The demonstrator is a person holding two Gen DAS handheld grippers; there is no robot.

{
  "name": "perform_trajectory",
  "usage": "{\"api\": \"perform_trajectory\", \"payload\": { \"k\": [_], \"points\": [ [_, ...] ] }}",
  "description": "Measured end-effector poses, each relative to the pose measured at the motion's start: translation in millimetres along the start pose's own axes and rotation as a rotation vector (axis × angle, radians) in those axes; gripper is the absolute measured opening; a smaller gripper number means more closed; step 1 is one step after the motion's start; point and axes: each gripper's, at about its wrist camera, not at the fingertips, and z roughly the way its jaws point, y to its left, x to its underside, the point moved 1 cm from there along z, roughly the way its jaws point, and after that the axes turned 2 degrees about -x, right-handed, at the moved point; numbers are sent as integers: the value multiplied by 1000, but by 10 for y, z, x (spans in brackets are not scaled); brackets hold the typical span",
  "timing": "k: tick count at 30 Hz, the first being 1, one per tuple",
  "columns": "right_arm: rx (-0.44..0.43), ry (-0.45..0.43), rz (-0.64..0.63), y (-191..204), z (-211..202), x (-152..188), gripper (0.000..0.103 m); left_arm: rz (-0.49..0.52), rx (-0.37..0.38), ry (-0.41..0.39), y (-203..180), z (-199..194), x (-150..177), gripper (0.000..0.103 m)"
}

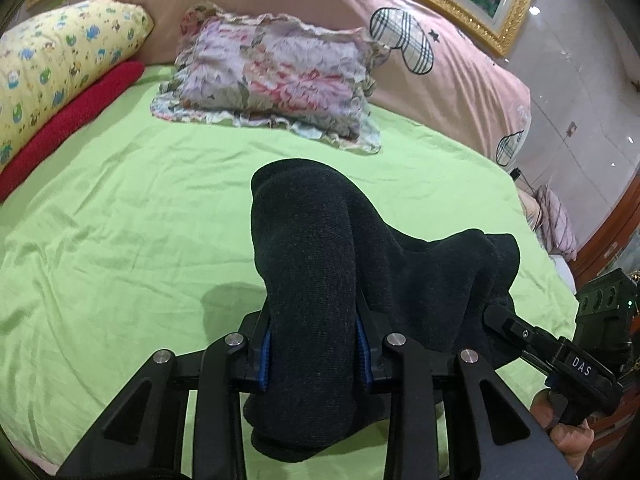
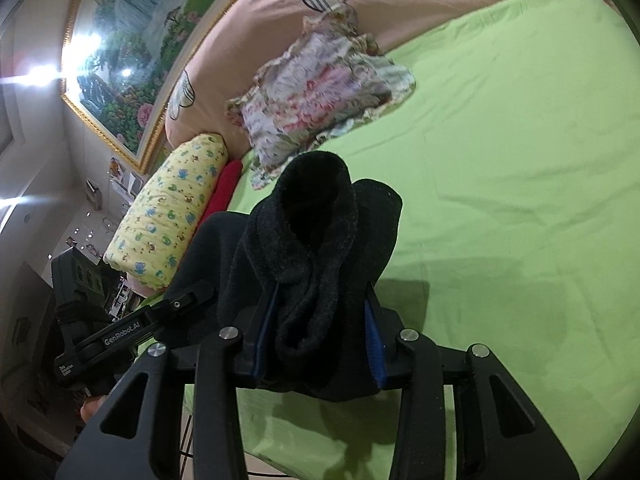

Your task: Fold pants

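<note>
Both grippers are clamping the dark pants (image 1: pixel 316 280) and holding them raised over the green bed sheet (image 1: pixel 120 220). To do this lift well, the two hands should be rising level and drawing apart, so the cloth is hanging flat before it is laid down. The left gripper (image 1: pixel 316 352) is pinching a thick bunch of fabric, jaws partly closed on it, cloth bulging past the blue pads. The right gripper (image 2: pixel 318 348) is gripping another bunched fold likewise. Pillows are lying well beyond.
</note>
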Motion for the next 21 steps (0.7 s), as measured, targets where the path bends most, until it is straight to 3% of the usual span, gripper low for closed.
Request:
{"api": "perform_trajectory", "payload": {
  "k": [13,21],
  "points": [
    [7,-19,-70,102,122,-429,41,-6,-9,-24,-32,91,-285,32],
    [-2,11,-90,115,438,-677,41,-19,-47,-36,78,253,-538,32]
  ]
}}
